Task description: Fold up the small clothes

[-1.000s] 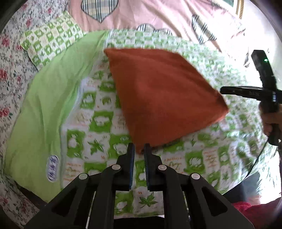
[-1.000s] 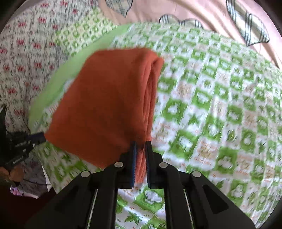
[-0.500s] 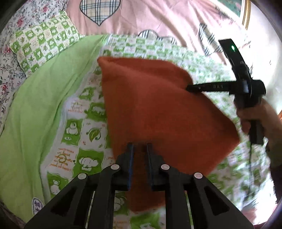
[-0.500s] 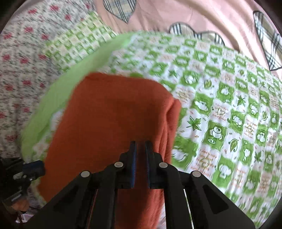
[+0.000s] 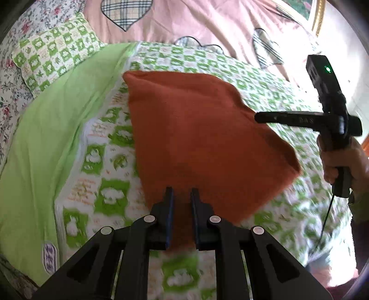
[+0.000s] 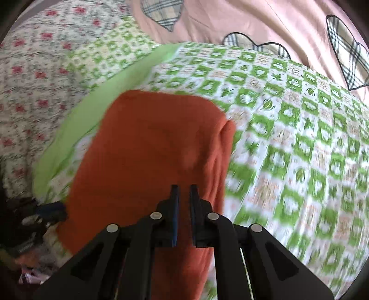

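Observation:
An orange cloth (image 5: 203, 143) is held up, slanting over the green-checked bedspread (image 5: 108, 175). My left gripper (image 5: 181, 196) is shut on its near edge. My right gripper (image 6: 183, 193) is shut on the cloth (image 6: 150, 157) at another edge; the cloth's folded layers show at its right side. In the left wrist view the right gripper (image 5: 260, 116) meets the cloth's far right edge, with the hand behind it. In the right wrist view the left gripper (image 6: 50, 211) shows dimly at the cloth's lower left.
A plain green sheet (image 5: 46, 129) lies left of the checked bedspread. A checked pillow (image 5: 55, 50) and floral bedding (image 6: 30, 76) are at the far left. A pink quilt with plaid hearts (image 5: 184, 20) lies at the back.
Both grippers lifted the orange cloth off the bedspread and carried it forward; it now hangs slanted between them. Both views show motion blur.

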A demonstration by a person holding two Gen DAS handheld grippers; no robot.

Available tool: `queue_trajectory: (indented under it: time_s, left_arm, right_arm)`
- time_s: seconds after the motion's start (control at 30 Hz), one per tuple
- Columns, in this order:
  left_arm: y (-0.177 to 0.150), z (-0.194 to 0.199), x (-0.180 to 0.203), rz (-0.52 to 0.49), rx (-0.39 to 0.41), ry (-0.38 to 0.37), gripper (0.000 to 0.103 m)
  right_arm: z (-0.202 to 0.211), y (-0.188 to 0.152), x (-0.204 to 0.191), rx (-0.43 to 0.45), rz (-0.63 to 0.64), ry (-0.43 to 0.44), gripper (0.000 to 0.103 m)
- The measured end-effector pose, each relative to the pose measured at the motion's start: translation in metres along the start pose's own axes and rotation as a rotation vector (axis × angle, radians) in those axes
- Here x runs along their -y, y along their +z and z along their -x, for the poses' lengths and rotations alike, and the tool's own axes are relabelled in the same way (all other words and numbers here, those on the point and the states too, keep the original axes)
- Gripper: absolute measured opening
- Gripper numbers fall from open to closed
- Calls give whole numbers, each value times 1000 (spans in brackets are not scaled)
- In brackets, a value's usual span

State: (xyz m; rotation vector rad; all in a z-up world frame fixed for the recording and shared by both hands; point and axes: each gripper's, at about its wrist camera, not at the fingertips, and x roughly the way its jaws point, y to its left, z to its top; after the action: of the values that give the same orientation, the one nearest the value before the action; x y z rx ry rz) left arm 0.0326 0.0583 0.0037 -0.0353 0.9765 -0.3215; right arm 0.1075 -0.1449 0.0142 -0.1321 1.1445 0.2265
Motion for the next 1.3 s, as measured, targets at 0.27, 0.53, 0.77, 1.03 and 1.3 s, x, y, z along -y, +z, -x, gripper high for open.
queue_trajectory:
  time_s: [0.27, 0.53, 0.77, 1.03, 1.3]
  left_arm:
    - [-19, -15, 6, 5, -102, 85, 18]
    - [-21, -17, 5, 6, -100, 85, 18]
    - [-21, -17, 3, 5, -97, 81, 18]
    - [-23, -17, 1, 17, -90, 68, 18]
    - [-26, -10, -4, 53, -92, 53, 20]
  right_arm:
    - [-2, -67, -3, -100, -20, -10, 10]
    - [-1, -73, -7, -82, 4, -46, 10]
    - [5, -80, -5, -79, -10, -49, 10]
    - [7, -84, -6, -72, -15, -69, 9]
    - [16, -90, -6, -70, -54, -96, 10]
